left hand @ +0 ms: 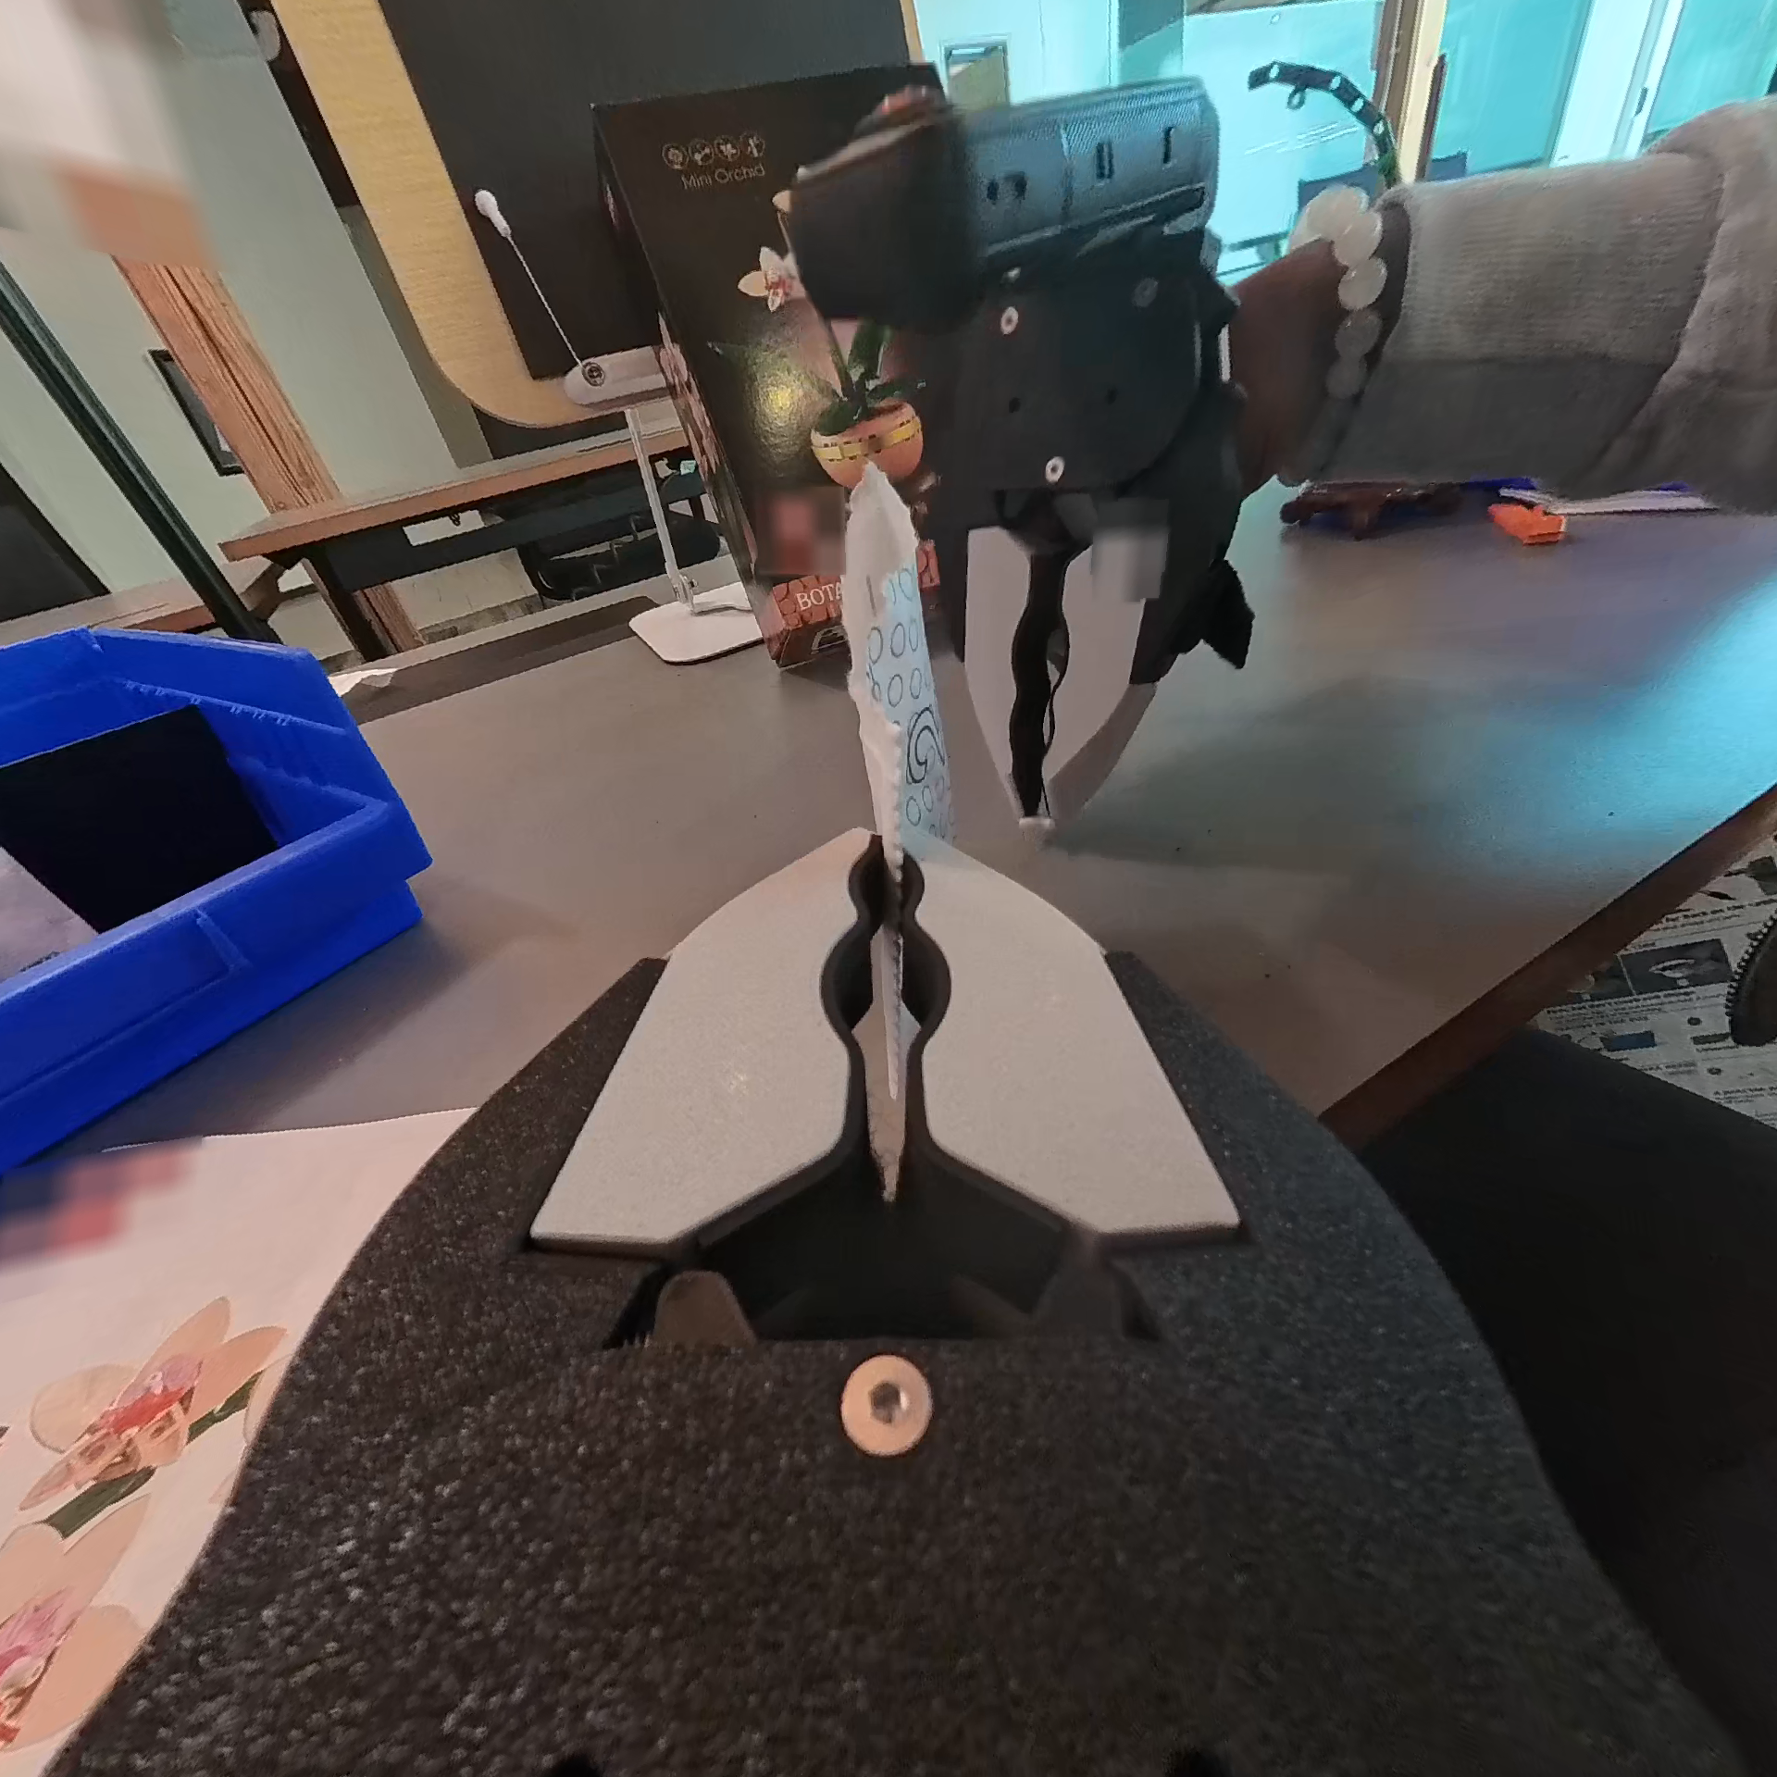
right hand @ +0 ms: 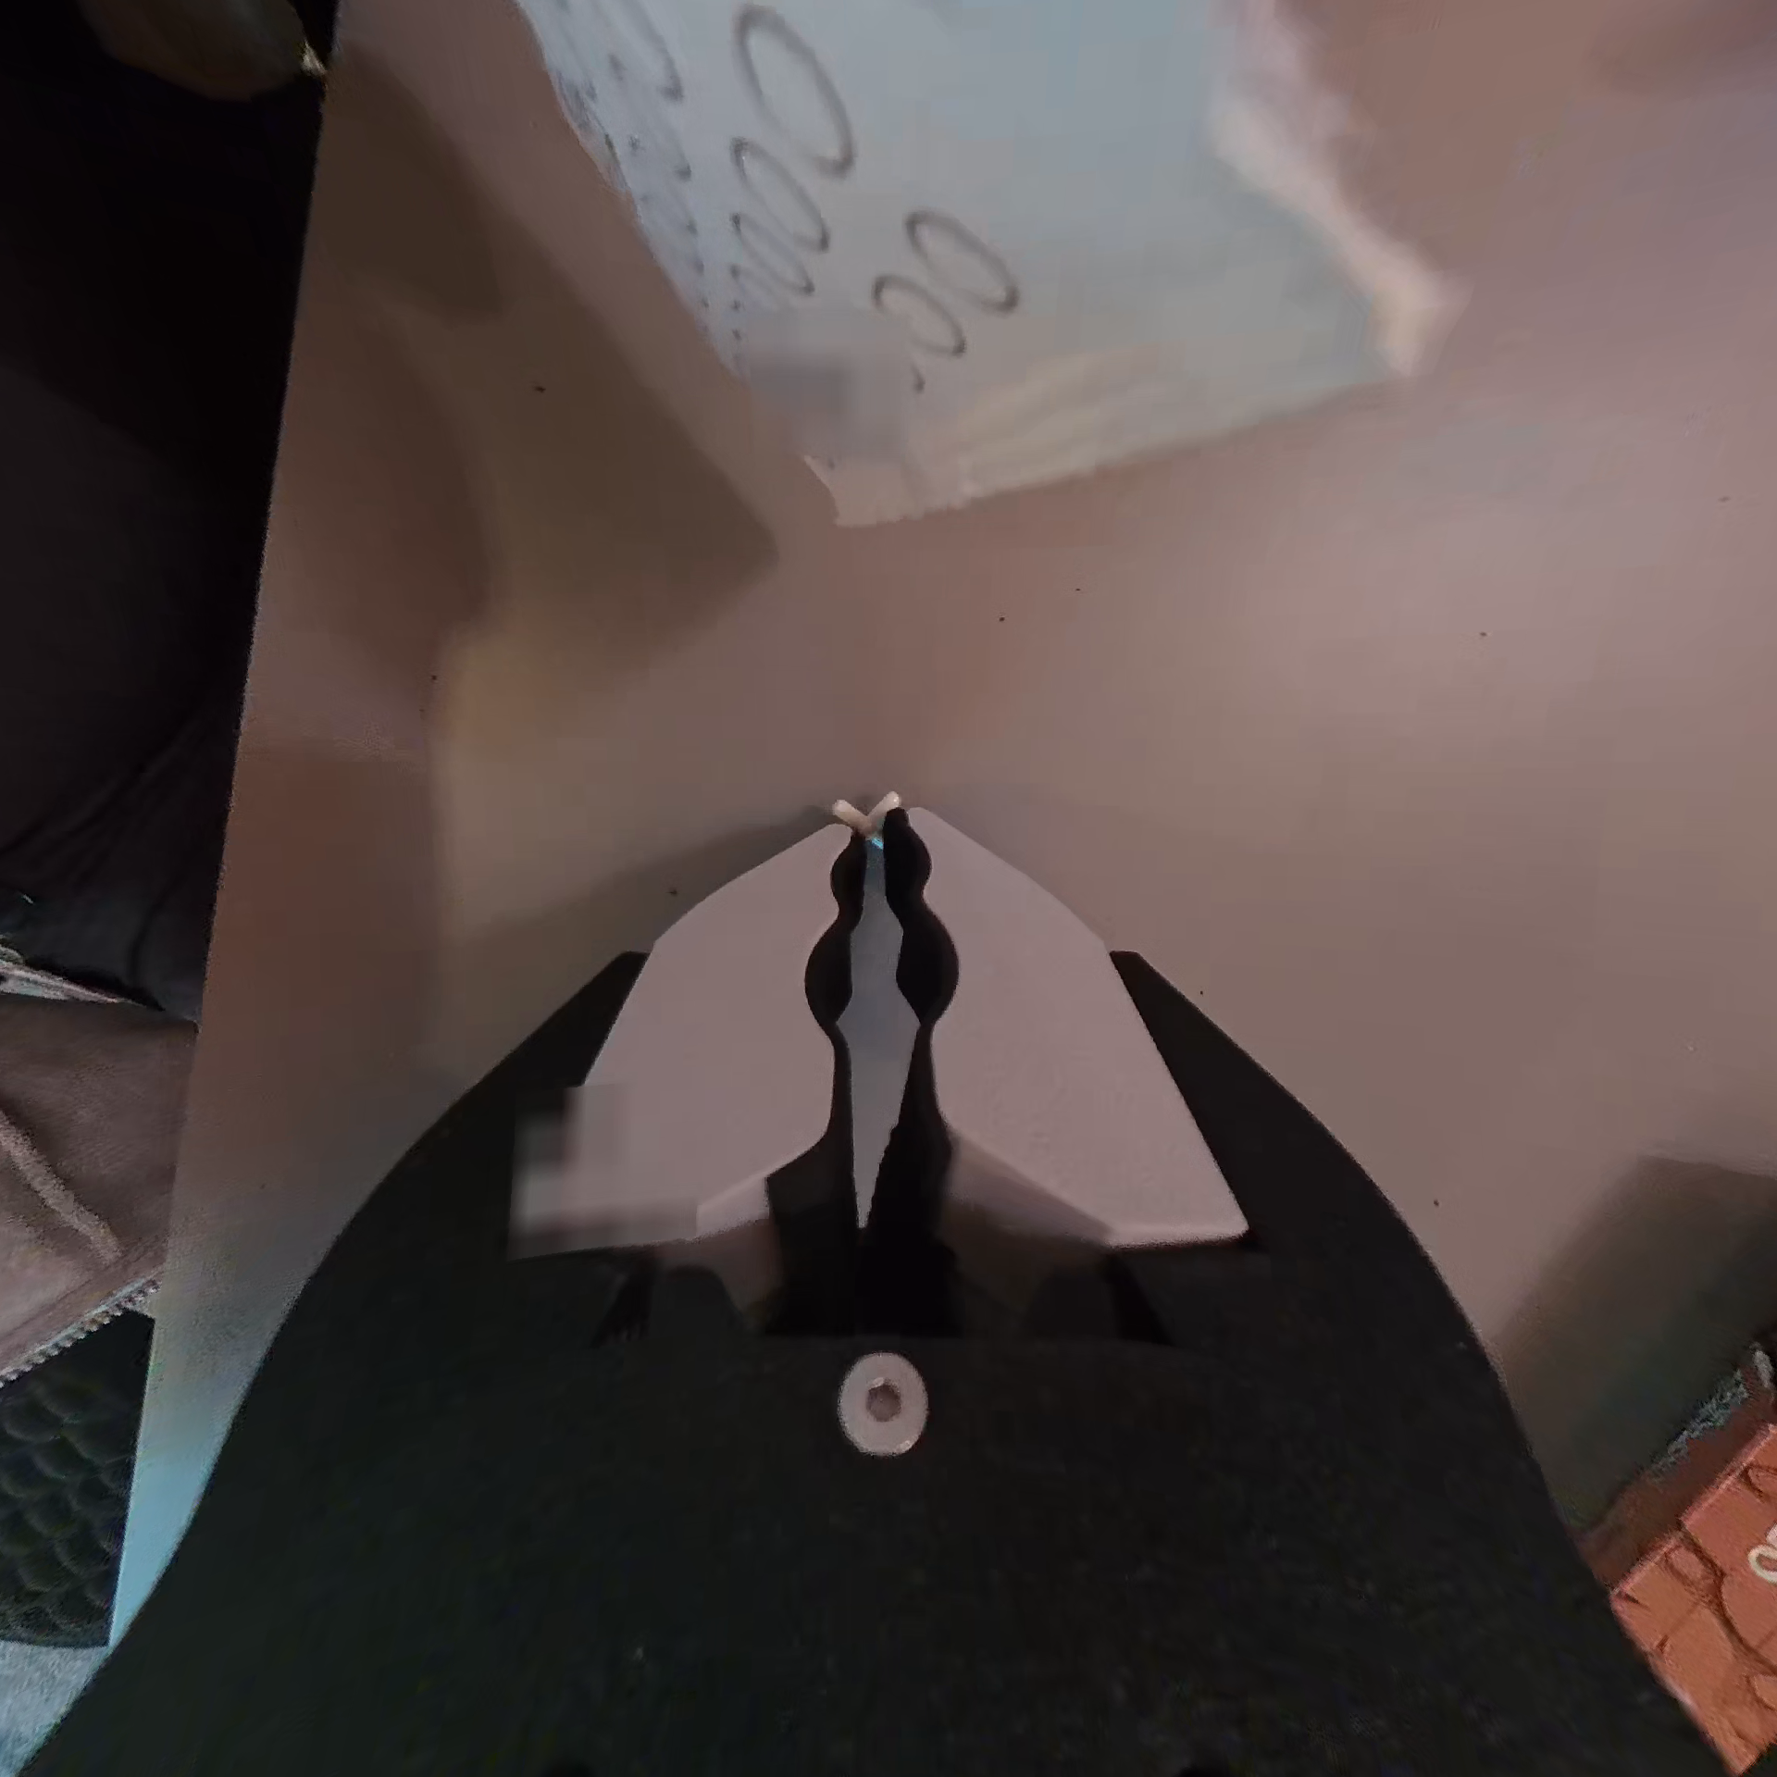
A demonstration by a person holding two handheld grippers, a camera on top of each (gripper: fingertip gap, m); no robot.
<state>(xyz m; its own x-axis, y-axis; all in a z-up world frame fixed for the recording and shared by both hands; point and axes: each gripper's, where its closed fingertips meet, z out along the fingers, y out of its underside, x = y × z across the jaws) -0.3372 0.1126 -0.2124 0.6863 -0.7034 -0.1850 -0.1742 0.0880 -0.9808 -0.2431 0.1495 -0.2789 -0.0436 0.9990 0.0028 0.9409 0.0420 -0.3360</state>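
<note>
The left hand-held gripper (left hand: 889,865) pinches a paper bag (left hand: 899,692) edge-on, so it stands upright above the table (left hand: 1346,769). At two o'clock, the right hand-held gripper (left hand: 1034,822) nips a torn-off white scrap (right hand: 865,811), tips pressed together. A blue bin (left hand: 192,827) sits at nine o'clock.

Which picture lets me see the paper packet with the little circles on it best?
The left wrist view. There the white paper packet stands sharp and upright, pinched in the left gripper, whose jaws are closed on its lower edge. The right wrist view shows the packet closer but blurred, cut off at the top, beyond the right gripper.
</note>
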